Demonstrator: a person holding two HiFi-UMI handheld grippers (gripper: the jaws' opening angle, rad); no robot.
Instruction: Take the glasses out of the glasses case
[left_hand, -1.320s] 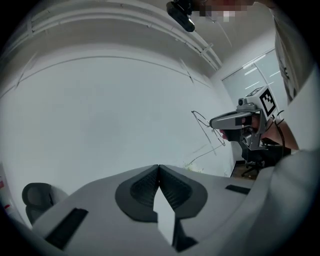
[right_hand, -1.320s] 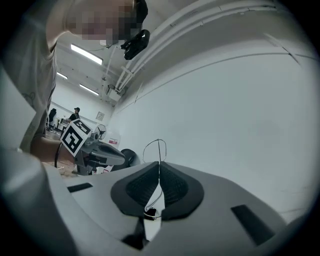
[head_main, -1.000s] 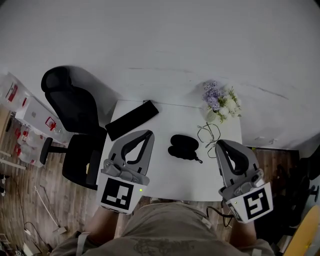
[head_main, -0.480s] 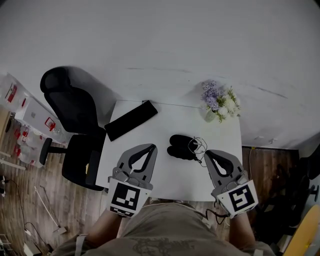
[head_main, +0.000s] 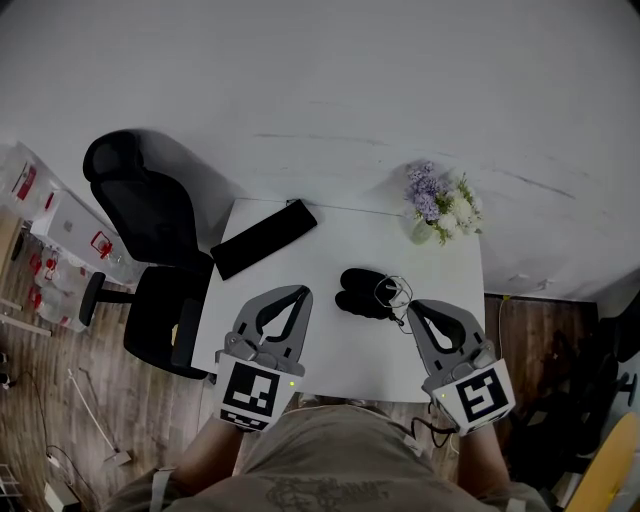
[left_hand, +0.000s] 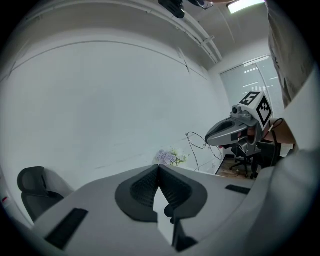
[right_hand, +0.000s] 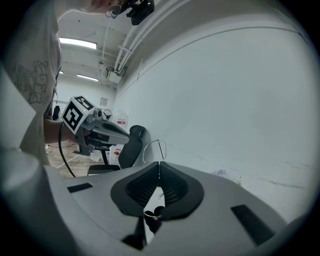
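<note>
While the left gripper (head_main: 303, 291) is hovering with jaws together on nothing, the right gripper (head_main: 411, 307) is pinching the wire-rimmed glasses (head_main: 391, 291) just beside the black glasses case (head_main: 358, 290) lying on the white table (head_main: 330, 240).

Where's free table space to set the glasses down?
Bare: table between the long black pad and the glasses case, ahead of the left gripper; also the right edge between flower vase and right gripper. Crowded: beside the case, where the right gripper holds the glasses.
</note>
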